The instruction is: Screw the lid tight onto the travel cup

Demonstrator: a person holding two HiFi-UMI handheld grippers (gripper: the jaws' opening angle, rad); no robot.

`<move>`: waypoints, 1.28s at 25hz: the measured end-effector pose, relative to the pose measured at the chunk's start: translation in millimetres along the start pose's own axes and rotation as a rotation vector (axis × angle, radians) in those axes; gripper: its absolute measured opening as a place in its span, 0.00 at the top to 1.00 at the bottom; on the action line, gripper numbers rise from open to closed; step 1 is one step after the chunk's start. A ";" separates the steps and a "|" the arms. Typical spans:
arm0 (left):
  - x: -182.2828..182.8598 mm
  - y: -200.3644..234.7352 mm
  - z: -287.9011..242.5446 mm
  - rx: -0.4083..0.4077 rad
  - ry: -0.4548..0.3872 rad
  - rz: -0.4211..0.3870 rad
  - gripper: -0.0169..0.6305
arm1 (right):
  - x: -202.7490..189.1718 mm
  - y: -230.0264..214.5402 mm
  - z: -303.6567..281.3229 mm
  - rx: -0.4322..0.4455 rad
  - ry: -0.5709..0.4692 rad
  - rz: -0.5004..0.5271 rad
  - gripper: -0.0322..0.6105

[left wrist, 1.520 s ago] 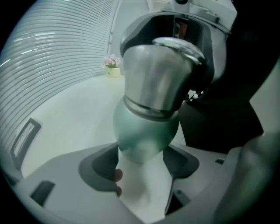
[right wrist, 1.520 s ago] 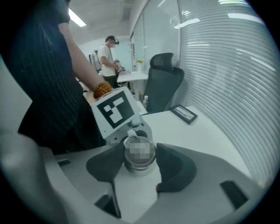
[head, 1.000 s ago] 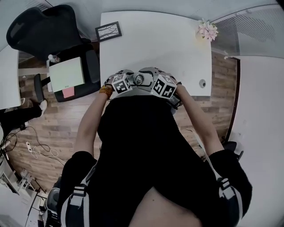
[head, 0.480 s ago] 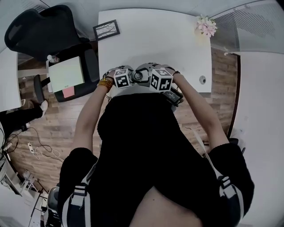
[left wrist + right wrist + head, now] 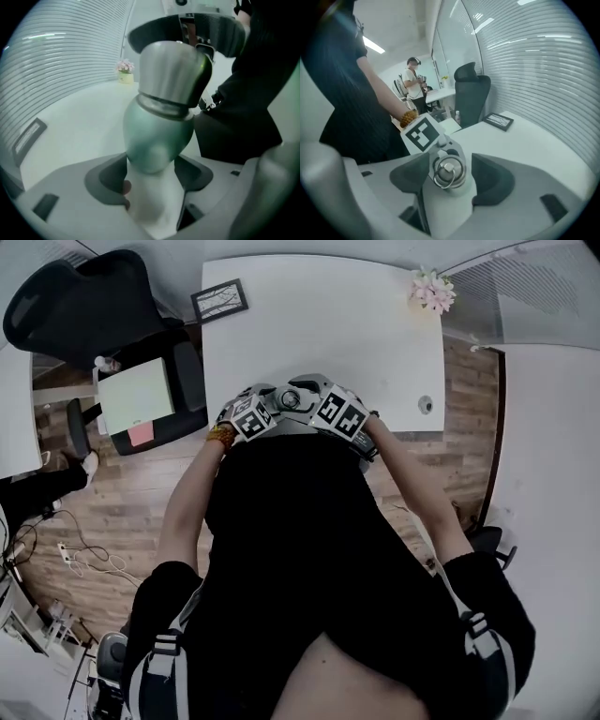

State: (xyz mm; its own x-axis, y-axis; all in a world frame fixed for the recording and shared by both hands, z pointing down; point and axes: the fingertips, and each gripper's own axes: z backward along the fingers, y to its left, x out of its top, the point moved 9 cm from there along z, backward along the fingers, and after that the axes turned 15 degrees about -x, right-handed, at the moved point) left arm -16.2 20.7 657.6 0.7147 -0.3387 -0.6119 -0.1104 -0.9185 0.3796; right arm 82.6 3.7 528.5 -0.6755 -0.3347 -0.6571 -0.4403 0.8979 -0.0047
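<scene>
A travel cup with a green body (image 5: 157,140) and a silver lid (image 5: 171,70) is held level in front of the person's chest, over the white table's (image 5: 319,324) near edge. My left gripper (image 5: 150,171) is shut on the cup's body. From the other end my right gripper (image 5: 450,176) faces the lid's top with its metal ring (image 5: 449,171). Its jaws are opening with the lid between them, and a small gap shows at each pad. In the head view the left gripper (image 5: 251,415) and right gripper (image 5: 339,413) flank the lid (image 5: 286,399).
A dark picture frame (image 5: 219,301) lies at the table's far left and a small flower pot (image 5: 431,292) at its far right. A black office chair (image 5: 84,306) and a box with a pale pad (image 5: 136,395) stand to the left. Another person (image 5: 414,82) stands far behind.
The right gripper's marker cube has turned about the lid's axis between the frames. Both grippers and the cup stay together at the table's near edge, shifted only slightly.
</scene>
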 end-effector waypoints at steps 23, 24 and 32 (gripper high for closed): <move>0.3 0.9 -3.1 0.018 0.009 0.028 0.48 | -1.6 3.5 -4.5 -0.074 -0.001 -0.008 0.52; 0.5 -0.3 -4.4 0.035 0.005 0.040 0.48 | -5.9 5.0 -6.7 -0.101 0.012 -0.028 0.55; 9.6 15.5 -3.2 -0.154 0.266 -0.166 0.49 | 3.3 8.3 -17.8 0.087 0.090 0.351 0.57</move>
State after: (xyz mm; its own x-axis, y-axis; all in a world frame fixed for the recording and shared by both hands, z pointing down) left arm -8.9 3.9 659.8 0.8713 -0.1036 -0.4796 0.1135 -0.9085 0.4023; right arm 66.2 4.9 539.7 -0.8275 -0.0228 -0.5610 -0.1233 0.9822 0.1420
